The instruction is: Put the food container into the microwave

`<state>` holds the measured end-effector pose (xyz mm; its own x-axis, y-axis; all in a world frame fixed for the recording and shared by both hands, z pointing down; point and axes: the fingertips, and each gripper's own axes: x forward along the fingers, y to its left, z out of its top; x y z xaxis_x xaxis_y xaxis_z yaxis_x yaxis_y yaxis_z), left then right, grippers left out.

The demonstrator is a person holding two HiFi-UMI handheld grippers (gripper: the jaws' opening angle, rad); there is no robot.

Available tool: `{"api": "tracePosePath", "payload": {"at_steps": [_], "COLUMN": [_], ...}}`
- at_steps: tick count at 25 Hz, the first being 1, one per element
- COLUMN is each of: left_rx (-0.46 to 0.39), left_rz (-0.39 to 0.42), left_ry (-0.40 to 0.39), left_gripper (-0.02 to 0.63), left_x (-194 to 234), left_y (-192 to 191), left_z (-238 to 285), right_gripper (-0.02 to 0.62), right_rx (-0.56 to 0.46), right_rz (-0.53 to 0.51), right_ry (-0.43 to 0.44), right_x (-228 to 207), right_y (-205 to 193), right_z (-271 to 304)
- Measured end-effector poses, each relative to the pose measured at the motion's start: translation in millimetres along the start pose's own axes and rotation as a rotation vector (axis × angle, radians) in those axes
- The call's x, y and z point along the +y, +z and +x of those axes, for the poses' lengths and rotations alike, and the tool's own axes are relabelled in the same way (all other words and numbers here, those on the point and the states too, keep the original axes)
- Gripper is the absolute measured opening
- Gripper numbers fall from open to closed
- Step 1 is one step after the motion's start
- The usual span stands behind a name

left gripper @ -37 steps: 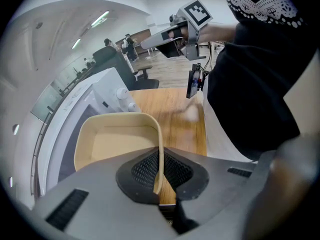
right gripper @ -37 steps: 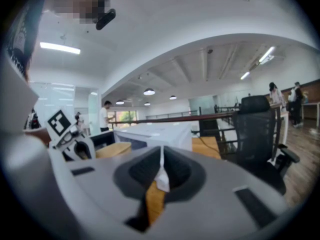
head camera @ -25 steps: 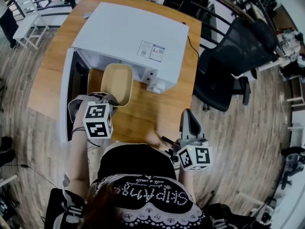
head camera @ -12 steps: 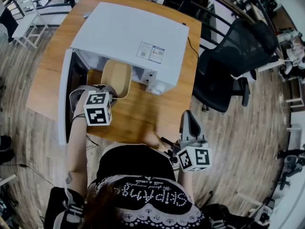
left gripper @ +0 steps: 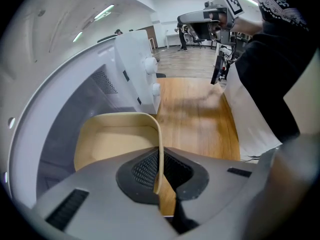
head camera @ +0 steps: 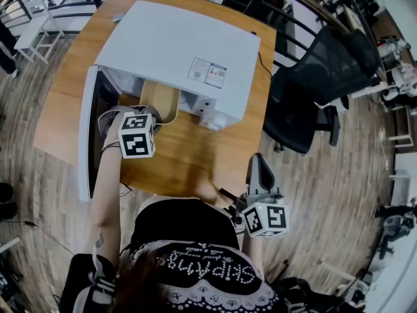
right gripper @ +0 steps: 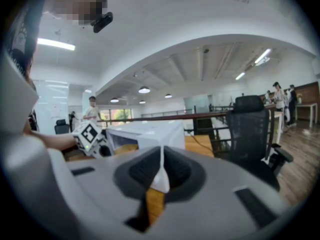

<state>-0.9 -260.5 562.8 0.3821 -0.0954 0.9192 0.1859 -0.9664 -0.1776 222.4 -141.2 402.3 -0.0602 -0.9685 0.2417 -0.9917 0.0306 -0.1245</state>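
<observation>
- At the upper left of the head view, the food container [head camera: 163, 100] now lies mostly under the roof of the microwave [head camera: 182, 44]. A second ago the greater part of it stood out over the table [head camera: 195, 158] in front of the opening. Only its near end shows outside now.
- The left gripper [head camera: 151, 117] has travelled up the frame with the container, toward the cavity.
- In the left gripper view, the jaws are all but closed and clamp the container's thin near wall, which stands upright between the pads [left gripper: 145, 170]. The container looks empty (only part of its floor is visible).
- Whether the container's base rests on the cavity floor or is carried just above it cannot be told.
- The microwave door [head camera: 88, 135] stands swung open at the left of the opening and is clear of the container's path.
- The right gripper [head camera: 257, 168] remains at the lower right of the head view, well apart from the microwave. Its jaws are together and hold nothing.
- Assessment: insertion is well advanced but not complete. What remains, in my judgement, is to push the near end fully inside, then release and withdraw. If the container is released short, the protruding end could foul the door.
</observation>
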Motion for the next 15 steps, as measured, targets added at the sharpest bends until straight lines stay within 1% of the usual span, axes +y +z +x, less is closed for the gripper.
{"api": "tracePosePath", "payload": {"at_steps": [7,12,15], "left_rx": [-0.012,-0.008,0.001], "left_rz": [-0.025,-0.020,-0.016], "left_ry": [0.012,0.018,0.042], "left_gripper": [0.035,0.035,0.035], "left_x": [23,35,44], "left_y": [-5,-6,-7], "left_z": [12,18,20], "right_gripper": [0.038,0.038,0.038], "right_rx": [0.011,0.023,0.025], "right_rz": [0.000,0.001,0.003], "right_ry": [-0.003,-0.007,-0.009], "right_x": [2,0,1], "right_y": [-4,-5,-2], "right_z": [4,4,4]}}
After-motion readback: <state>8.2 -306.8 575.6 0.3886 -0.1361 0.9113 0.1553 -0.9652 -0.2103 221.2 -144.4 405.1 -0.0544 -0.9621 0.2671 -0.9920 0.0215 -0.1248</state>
